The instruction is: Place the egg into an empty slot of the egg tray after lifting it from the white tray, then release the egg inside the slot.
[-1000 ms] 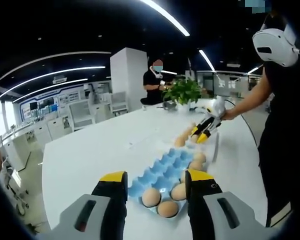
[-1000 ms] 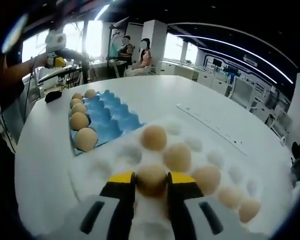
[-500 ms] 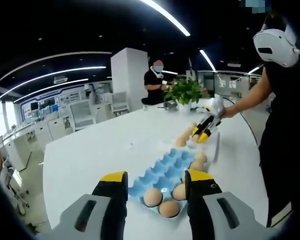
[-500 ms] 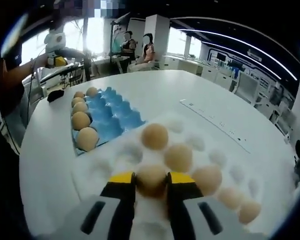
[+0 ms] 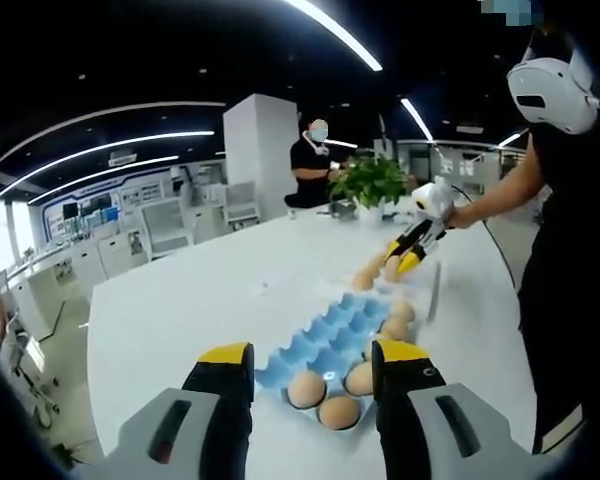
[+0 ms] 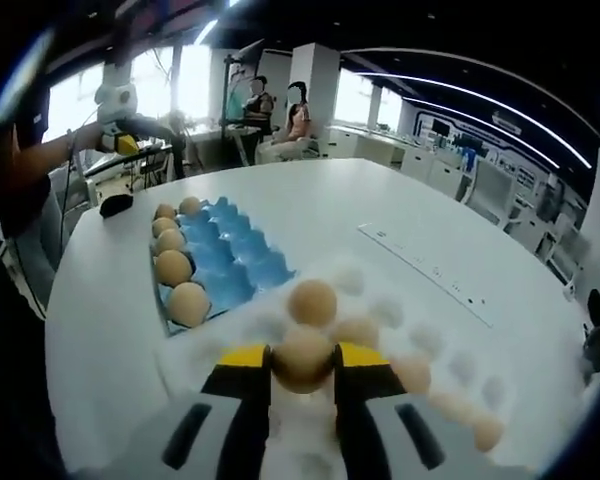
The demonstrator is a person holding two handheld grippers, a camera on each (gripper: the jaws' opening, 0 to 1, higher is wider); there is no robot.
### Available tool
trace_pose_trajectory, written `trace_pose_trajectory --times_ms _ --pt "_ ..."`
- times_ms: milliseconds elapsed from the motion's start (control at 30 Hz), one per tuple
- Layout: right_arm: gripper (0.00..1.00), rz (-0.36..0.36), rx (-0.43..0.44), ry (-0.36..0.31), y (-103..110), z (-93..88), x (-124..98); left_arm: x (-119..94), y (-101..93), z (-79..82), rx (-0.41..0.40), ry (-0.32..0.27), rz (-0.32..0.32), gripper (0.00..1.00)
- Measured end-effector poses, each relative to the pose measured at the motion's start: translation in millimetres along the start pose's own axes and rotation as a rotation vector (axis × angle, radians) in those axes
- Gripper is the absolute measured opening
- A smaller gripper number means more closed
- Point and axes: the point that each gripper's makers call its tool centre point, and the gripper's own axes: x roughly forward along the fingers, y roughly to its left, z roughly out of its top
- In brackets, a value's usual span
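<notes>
White counter [image 6: 400, 205] carries white tray [image 6: 450, 345] and blue egg tray [image 6: 225, 265], side by side. Right tongs [image 6: 302, 362] are seen pinching an egg [image 6: 302, 357], raised above the white tray. Left tongs [image 5: 302, 362] are held spread, empty, near the egg tray.

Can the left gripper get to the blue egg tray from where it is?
Probably yes. The left gripper is open and empty, and the blue egg tray lies just beyond it on the table, with nothing in between.
</notes>
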Motion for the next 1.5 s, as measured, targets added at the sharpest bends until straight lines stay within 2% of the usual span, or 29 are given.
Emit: trace_pose_trajectory --times_ms 300,467,1067,1500 --pt "0.24 0.018 -0.022 -0.029 8.9 14.8 6.9 0.3 0.1 -0.9 0.001 0.000 0.002 0.47" --pt "0.24 0.043 -0.021 -0.057 17.4 29.8 15.2 0.3 -0.7 -1.0 0.002 0.000 0.000 0.47" --pt "0.24 0.177 -0.086 -0.138 66.3 83.6 63.1 -1.6 2.1 -2.7 -0.003 0.002 0.003 0.47" --pt "0.24 0.251 -0.121 -0.157 93.6 105.4 84.9 -4.1 5.0 -3.2 -0.002 -0.005 0.009 0.47"
